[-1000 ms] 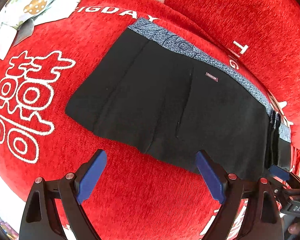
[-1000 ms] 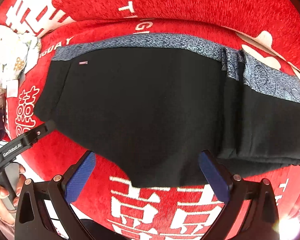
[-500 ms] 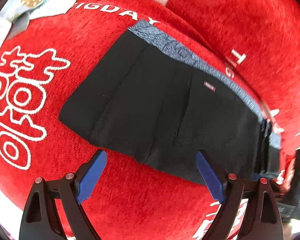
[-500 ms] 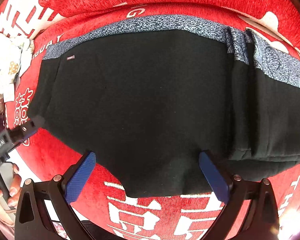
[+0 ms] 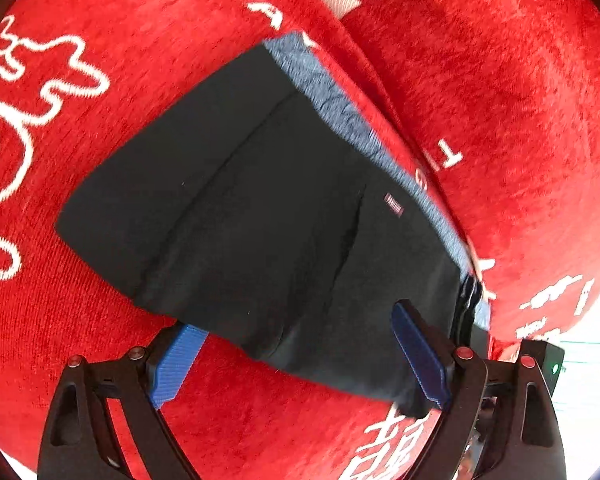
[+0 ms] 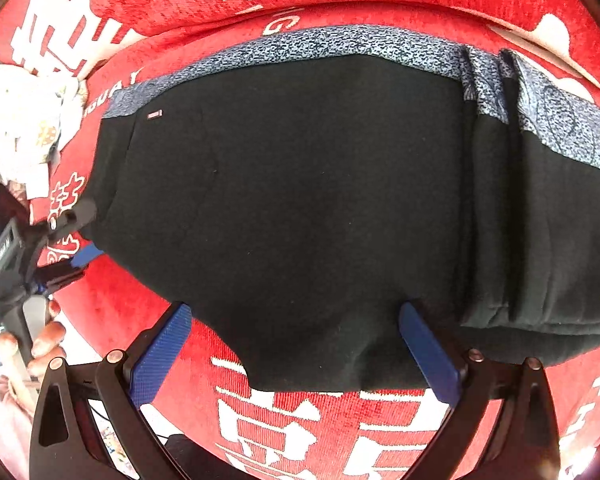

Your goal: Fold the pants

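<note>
Both tongs had dropped closer to the black fabric pants with a blue-grey patterned waistband [image 6: 300, 200], spread mid-frame on the red plush cover [image 6: 112, 300]. Left tongs [image 5: 300, 360] and right tongs [image 6: 296, 352] gaped empty over the near hem, apparently ready to pinch for folding.

A red plush cover [image 6: 148, 300] with white characters carries the black pants [image 6: 300, 200] with a blue-grey patterned waistband, lying flat and partly folded, and a pale crumpled cloth [image 6: 24, 120] lies at its left edge.
</note>
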{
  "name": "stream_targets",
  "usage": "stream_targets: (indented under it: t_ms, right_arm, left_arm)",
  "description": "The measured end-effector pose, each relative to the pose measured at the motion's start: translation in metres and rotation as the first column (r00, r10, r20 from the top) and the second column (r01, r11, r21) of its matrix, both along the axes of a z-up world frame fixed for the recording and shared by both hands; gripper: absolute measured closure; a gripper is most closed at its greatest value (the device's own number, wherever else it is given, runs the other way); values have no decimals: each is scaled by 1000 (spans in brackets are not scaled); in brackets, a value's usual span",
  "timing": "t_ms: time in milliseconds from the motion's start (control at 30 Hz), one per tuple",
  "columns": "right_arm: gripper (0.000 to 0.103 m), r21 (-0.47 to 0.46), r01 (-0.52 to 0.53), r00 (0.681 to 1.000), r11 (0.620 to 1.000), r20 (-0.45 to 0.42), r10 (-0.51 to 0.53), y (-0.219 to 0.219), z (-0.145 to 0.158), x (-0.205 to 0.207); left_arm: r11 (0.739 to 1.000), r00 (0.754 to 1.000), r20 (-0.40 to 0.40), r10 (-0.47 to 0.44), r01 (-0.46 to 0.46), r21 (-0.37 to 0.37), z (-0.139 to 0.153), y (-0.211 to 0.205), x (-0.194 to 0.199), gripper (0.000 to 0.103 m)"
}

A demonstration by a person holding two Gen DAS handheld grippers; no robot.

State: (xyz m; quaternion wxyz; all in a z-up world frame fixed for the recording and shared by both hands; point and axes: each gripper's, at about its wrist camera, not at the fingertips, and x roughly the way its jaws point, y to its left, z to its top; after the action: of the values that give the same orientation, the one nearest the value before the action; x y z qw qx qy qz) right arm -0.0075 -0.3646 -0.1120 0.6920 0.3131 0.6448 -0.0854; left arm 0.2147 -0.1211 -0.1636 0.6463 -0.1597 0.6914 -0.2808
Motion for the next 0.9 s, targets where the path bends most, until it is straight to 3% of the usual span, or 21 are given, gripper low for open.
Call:
stream_targets:
  t_ms: [100,200,267,333,433,500,567,633,667,700,767,900]
  right_arm:
    - [0,6,-6,1000,1000,14,6,-2,1,-5]
    - [0,-2,-14,1000,1000,19,14,-2,3,-9]
    - [0,-7,-13,1000,1000,25,13,-1,7,-9]
    - [0,-8,-6,999,1000,46,7,-2,16,-8]
    - [0,-17,-16,994,1000,105,18,-4,41,6]
    - [0,0,-19,990,1000,143,19,-7,57,18]
    - [0,25,-34,982,999,186,28,-12,74,38]
    - [0,56,-59,975,997,216,46,-15,89,63]
    - [1,68,-70,974,995,220,53,-15,92,71]
    - [1,92,-95,972,991,224,72,-14,98,88]
    - [2,136,-161,965,978,230,127,-4,104,117]
    - [2,203,-337,938,919,160,309,37,94,175]
  left_arm:
    - [999,999,29,25,-24,-33,3,0,0,11]
    - [998,999,-2,54,-54,19,-18,1,2,13]
    - [994,996,5,87,-87,66,-21,-1,5,25]
    - [985,995,47,86,-92,144,-15,-6,7,56]
    - [964,981,191,-22,-29,263,6,-26,0,67]
    - [919,923,332,-193,51,392,25,-52,-16,69]
    - [836,785,471,-402,106,538,40,-82,-43,70]
    - [755,645,525,-556,127,644,43,-103,-68,70]
    - [717,585,531,-613,131,684,42,-108,-77,70]
    - [692,545,531,-649,133,710,39,-113,-83,70]
    - [655,491,525,-695,132,744,35,-119,-92,70]
    - [629,465,517,-719,116,769,32,-127,-97,70]
